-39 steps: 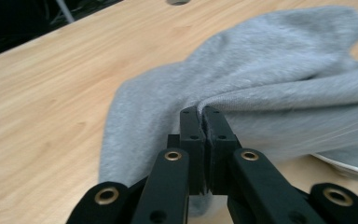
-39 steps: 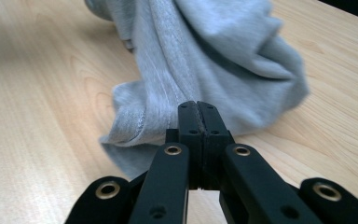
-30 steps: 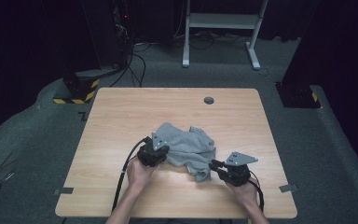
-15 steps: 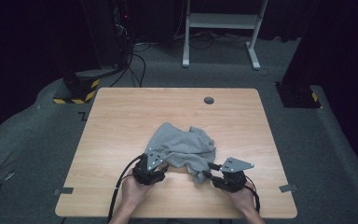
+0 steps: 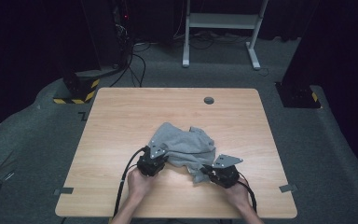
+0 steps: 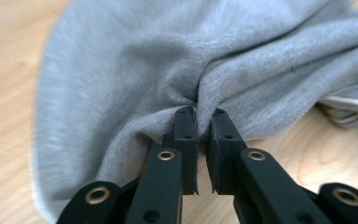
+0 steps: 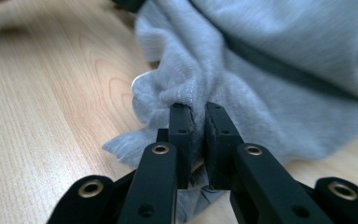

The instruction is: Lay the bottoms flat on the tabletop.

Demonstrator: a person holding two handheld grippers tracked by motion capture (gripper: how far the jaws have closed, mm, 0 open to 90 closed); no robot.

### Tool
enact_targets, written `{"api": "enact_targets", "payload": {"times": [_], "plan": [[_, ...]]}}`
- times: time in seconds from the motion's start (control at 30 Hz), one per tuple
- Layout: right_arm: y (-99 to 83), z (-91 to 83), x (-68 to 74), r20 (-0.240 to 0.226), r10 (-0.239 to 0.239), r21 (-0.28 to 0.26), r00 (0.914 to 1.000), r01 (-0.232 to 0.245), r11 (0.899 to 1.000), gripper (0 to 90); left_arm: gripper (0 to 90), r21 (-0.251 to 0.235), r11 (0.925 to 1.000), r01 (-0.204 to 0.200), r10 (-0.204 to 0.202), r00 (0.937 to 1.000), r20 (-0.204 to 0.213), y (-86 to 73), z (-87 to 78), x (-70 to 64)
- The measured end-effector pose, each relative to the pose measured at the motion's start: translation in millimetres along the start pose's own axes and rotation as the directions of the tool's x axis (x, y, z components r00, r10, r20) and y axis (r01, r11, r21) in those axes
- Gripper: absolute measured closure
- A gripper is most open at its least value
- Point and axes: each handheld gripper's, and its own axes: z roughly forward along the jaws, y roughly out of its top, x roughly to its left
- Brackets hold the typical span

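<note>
The crumpled soft grey knit garment point(image 5: 182, 148) lies on the pale wood-grain worktop point(image 5: 121, 121), its near edge pinched in the closed fingers point(image 6: 185, 126) of the left gripper point(image 5: 157, 157) and those point(image 7: 181, 122) of the right gripper point(image 5: 206, 169). Each pinch holds just a thin fold at the fingertips, so a sharp or uneven pull could probably slip the cloth free or bunch it between the fingers. No brand, label or writing is readable.

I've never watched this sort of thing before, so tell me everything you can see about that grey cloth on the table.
The grey cloth looks like soft knit jersey, maybe a garment, with a stitched hem. It lies crumpled and creased on the near half of the wooden table. The left gripper pinches a fold at its near left edge, and the right gripper pinches its near right corner. Folds radiate from both pinches.
</note>
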Motion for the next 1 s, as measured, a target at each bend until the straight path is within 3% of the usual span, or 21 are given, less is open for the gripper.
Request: {"api": "enact_targets", "payload": {"times": [0.1, 0.17, 0.27, 0.37, 0.43, 0.5, 0.53, 0.57, 0.63, 0.67, 0.7, 0.83, 0.93, 1.0], "plan": [[9.3, -19.7, -1.2, 0.018, -0.011, -0.071, 0.9998, 0.012, 0.997, 82.8, 83.9, -0.046, 0.9989, -0.009, 0.01, 0.9998, 0.017, 11.4, -22.2, 4.8], [11.9, -22.4, -1.4, 0.022, -0.014, -0.085, 0.9997, 0.016, 0.996, 82.6, 83.5, -0.052, 0.9985, -0.017, 0.018, 0.9995, 0.024, 18.7, -31.1, 6.3], [23.6, -27.9, -2.0, 0.026, -0.024, -0.133, 0.9994, 0.027, 0.991, 82.0, 81.2, -0.045, 0.9983, -0.037, 0.037, 0.9993, 0.007, 26.6, -35.7, 7.7], [32.1, -24.2, -2.4, 0.01, -0.02, -0.153, 0.9998, 0.021, 0.988, 81.6, 78.0, -0.021, 0.9993, -0.031, 0.031, 0.9994, -0.015, 29.8, -29.3, 12.4], [35.8, -14.4, -2.9, 0.002, -0.02, -0.128, 0.9998, 0.02, 0.992, 81.3, 75.3, 0.029, 0.9993, -0.022, 0.024, 0.9988, -0.042, 26.6, -13.0, 17.8], [35.9, 4.4, -6.2, 0.006, -0.008, -0.062, 1.0, 0.008, 0.998, 80.4, 70.7, 0.085, 0.9963, 0.012, -0.008, 0.9989, -0.046, 19.5, 5.2, 21.3], [34.4, 15.7, -9.4, -0.006, 0.01, -0.017, 0.9999, -0.01, 1.0, 78.1, 66.8, 0.108, 0.9941, 0.012, -0.005, 0.9982, -0.06, 15.5, 12.2, 21.6], [32.1, 26.3, -11.8, -0.01, 0.03, 0.028, 0.9995, -0.03, 0.999, 74.7, 62.8, 0.115, 0.9932, 0.018, -0.011, 0.9978, -0.066, 12.4, 15.9, 20.3], [26.9, 37.5, -13.3, -0.014, 0.056, 0.069, 0.9983, -0.055, 0.996, 68.8, 56.4, 0.115, 0.9932, 0.013, -0.005, 0.9974, -0.071, 5.9, 16.9, 15.5], [22.9, 34.3, -10.3, -0.014, 0.067, 0.044, 0.9976, -0.067, 0.997, 61.9, 50.4, 0.109, 0.994, 0.003, 0.006, 0.9969, -0.079, 4.2, 14.1, 12.6], [22.9, 34.3, -10.3, -0.014, 0.067, 0.044, 0.9976, -0.067, 0.997, 61.9, 50.4, 0.102, 0.9947, -0.007, 0.016, 0.9961, -0.087, 3.1, 9.8, 9.7], [18.8, 7.3, -5.7, 0.007, 0.066, -0.045, 0.9978, -0.066, 0.997, 58.6, 44.9, 0.075, 0.9965, -0.035, 0.043, 0.9936, -0.104, -2.3, -8.5, -1.1], [12.5, -11.5, -4.4, 0.014, 0.059, -0.077, 0.9982, -0.057, 0.995, 59.1, 44.3, 0.092, 0.9947, -0.047, 0.056, 0.9937, -0.097, -9.9, -8.5, -7.4], [5.8, -17.1, -4.2, 0.006, 0.061, -0.062, 0.9981, -0.06, 0.996, 60.0, 44.4, 0.117, 0.9922, -0.042, 0.053, 0.9941, -0.094, -13.7, -2.0, -8.2]]}}
